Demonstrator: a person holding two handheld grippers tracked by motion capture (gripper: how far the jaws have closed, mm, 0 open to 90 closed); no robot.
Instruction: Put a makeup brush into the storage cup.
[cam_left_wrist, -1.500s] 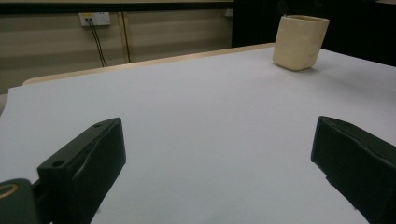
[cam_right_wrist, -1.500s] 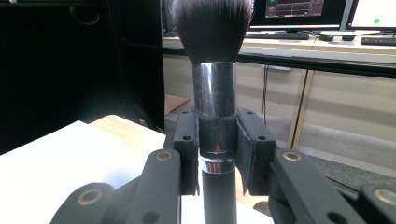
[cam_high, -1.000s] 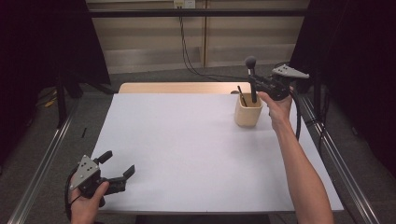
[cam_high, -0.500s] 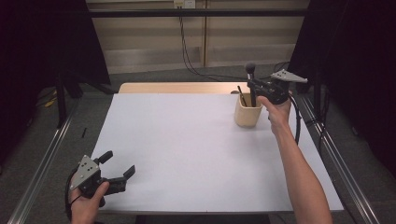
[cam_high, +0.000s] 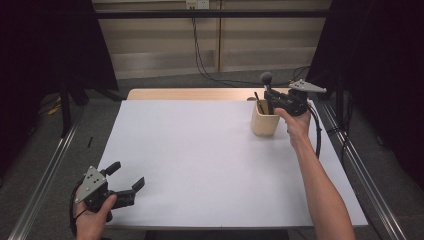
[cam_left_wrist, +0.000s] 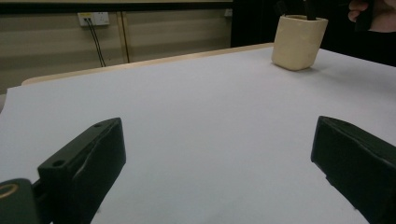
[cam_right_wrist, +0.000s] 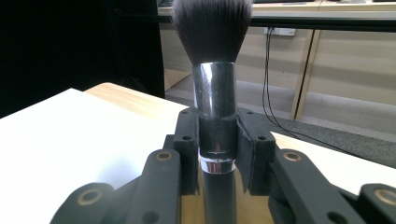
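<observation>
A makeup brush (cam_right_wrist: 215, 88) with dark bristles and a silver ferrule stands upright between the pads of my right gripper (cam_right_wrist: 217, 140), which is shut on it. In the high view that right gripper (cam_high: 272, 97) holds the brush (cam_high: 266, 80) over a cream cup (cam_high: 264, 124) at the table's far right; another dark stick leans in the cup. My left gripper (cam_high: 125, 177) rests open near the front left edge, nothing between its fingers. In the left gripper view its gripper (cam_left_wrist: 217, 154) shows spread jaws, with the cup (cam_left_wrist: 299, 41) far off on the white tabletop (cam_left_wrist: 196, 107).
A white sheet (cam_high: 200, 160) covers the table, with a wooden strip (cam_high: 190, 94) along the far edge. Metal rails (cam_high: 370, 180) run down both sides. Cables (cam_high: 200, 45) hang from a wall socket behind the table.
The brush and right gripper have sunk slightly toward the cup. The left gripper has not moved.
</observation>
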